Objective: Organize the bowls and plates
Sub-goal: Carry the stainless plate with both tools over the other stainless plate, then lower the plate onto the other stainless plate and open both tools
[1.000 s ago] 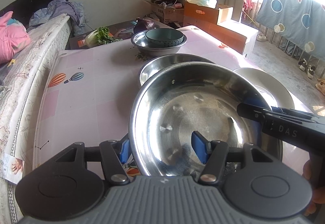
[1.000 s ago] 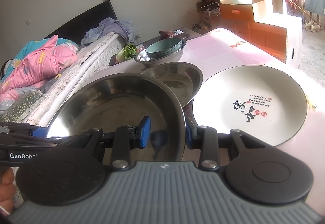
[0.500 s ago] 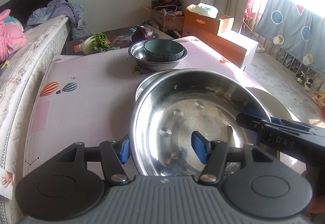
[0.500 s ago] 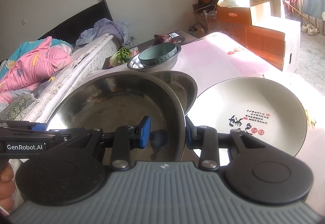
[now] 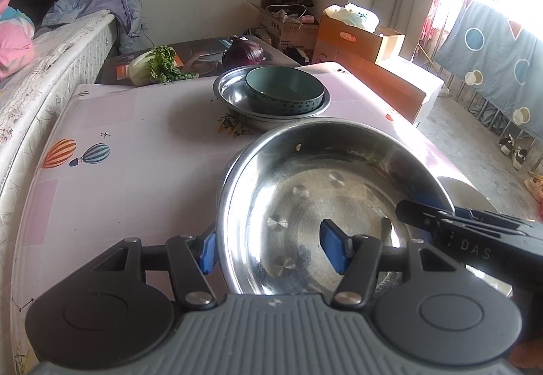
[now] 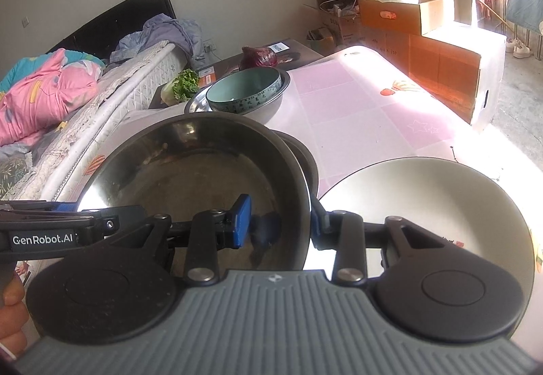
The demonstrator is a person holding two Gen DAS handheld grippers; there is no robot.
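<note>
A large steel basin [image 5: 322, 191] [image 6: 190, 164] hangs over the pink table [image 5: 135, 150], carried by both grippers. My left gripper [image 5: 271, 252] is shut on its near-left rim, one blue pad outside, the other inside. On the opposite rim my right gripper [image 6: 280, 222] is shut the same way. A second steel basin [image 6: 302, 150] lies almost hidden beneath it. Beside them at the right sits a white plate [image 6: 424, 205] [image 5: 465, 191] with red and black print. Farther back a teal bowl [image 5: 283, 88] [image 6: 242, 93] rests inside another steel basin [image 5: 234, 96].
Behind the table, a dark low stand holds a leafy cabbage [image 5: 152, 66] and a purple cabbage [image 5: 242, 52]. A bed [image 5: 51, 62] runs along the table's left side. Orange cardboard boxes [image 5: 373, 52] stand off the far right corner. A hand [image 6: 10, 317] grips the left tool.
Both grippers have carried the steel basin forward toward the teal bowl. It now covers most of the second steel basin, and the white plate has slid back to the right.
</note>
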